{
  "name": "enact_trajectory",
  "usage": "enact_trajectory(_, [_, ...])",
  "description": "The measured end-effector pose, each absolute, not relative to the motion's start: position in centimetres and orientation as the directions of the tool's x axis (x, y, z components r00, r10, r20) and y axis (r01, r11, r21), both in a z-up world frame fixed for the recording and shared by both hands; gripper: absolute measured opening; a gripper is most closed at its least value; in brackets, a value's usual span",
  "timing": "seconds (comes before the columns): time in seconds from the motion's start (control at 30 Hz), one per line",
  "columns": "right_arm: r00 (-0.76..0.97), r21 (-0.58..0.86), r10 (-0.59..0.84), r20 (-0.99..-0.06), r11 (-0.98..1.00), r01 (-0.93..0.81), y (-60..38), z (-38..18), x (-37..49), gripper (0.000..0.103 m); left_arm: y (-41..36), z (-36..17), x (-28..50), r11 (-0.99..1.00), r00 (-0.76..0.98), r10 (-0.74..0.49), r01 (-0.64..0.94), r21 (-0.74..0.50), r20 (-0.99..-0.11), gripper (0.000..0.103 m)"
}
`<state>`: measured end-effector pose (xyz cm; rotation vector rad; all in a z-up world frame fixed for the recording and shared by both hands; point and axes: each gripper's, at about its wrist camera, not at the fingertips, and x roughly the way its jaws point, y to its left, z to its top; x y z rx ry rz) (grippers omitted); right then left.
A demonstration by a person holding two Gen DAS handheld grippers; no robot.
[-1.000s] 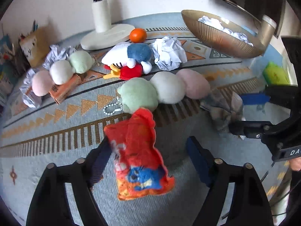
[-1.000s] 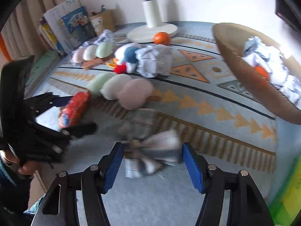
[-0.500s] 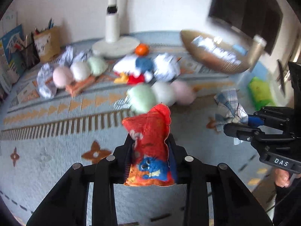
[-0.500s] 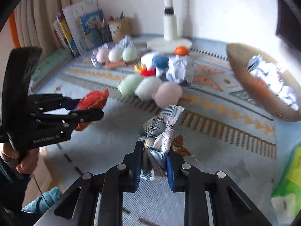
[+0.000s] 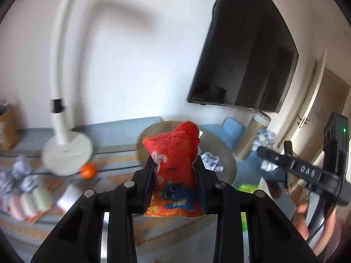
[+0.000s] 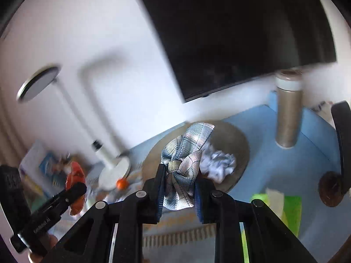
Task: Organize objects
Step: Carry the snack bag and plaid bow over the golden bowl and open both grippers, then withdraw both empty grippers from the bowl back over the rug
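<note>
From the left wrist view, we see our left gripper with its jaws clamped tight on a red snack pouch, held upright in the air in front of the round tan basket. An orange lies near the white lamp base.

From the right wrist view, our right gripper has its jaws pressed closed around a plaid cloth, raised before the same basket, which holds crumpled paper. The left gripper shows at left, gripping the pouch.
</note>
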<state>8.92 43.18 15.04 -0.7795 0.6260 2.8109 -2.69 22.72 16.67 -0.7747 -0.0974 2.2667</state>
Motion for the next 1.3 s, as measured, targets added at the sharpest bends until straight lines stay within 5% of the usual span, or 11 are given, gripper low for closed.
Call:
enact_trajectory(0.23, [-0.808, 0.328, 0.028, -0.588, -0.906, -0.269, 44.3, 13.2, 2.7, 0.027, 27.8, 13.7, -8.3, -0.750, -0.530, 0.639, -0.591, -0.297, -0.557, 0.037])
enact_trajectory(0.3, [-0.777, 0.303, 0.032, -0.629, -0.910, -0.283, 44.6, 12.5, 1.1, 0.033, 28.0, 12.6, -9.3, -0.744, -0.503, 0.649, -0.576, -0.338, -0.571, 0.063])
enact_trajectory(0.37, [-0.744, 0.268, 0.070, -0.664, -0.907, -0.325, 45.1, 11.6, 0.1, 0.052, 27.3, 11.9, -9.9, -0.744, -0.486, 0.655, -0.549, -0.382, -0.578, 0.082])
enact_trajectory(0.43, [-0.734, 0.266, 0.094, -0.672, -0.895, -0.358, 45.7, 10.8, 0.5, 0.061, 26.0, 11.7, -9.8, -0.736, -0.485, 0.671, -0.532, -0.419, -0.561, 0.090])
enact_trajectory(0.73, [-0.774, 0.332, -0.007, -0.634, -0.906, -0.263, 43.3, 11.6, 4.1, 0.062, 16.1, 15.3, -4.2, -0.772, -0.611, 0.634, -0.531, -0.349, -0.474, 0.091])
enact_trajectory(0.93, [-0.800, 0.300, -0.118, -0.589, -0.951, -0.081, 35.3, 12.9, 5.9, 0.071, 4.3, 16.1, 0.7, -0.891, -0.792, 0.446, -0.349, -0.291, -0.417, 0.102])
enact_trajectory(1.13, [-0.779, 0.261, -0.168, -0.604, -0.965, 0.006, 28.0, 8.7, 6.0, 0.081, -5.1, 11.0, 0.6, -0.972, -0.831, 0.188, -0.080, -0.222, -0.523, 0.102])
enact_trajectory(1.3, [-0.805, 0.188, -0.158, -0.572, -0.980, 0.058, 24.7, 4.3, 6.0, 0.081, -7.2, 6.7, -0.4, -0.983, -0.798, 0.133, -0.032, -0.179, -0.588, 0.102])
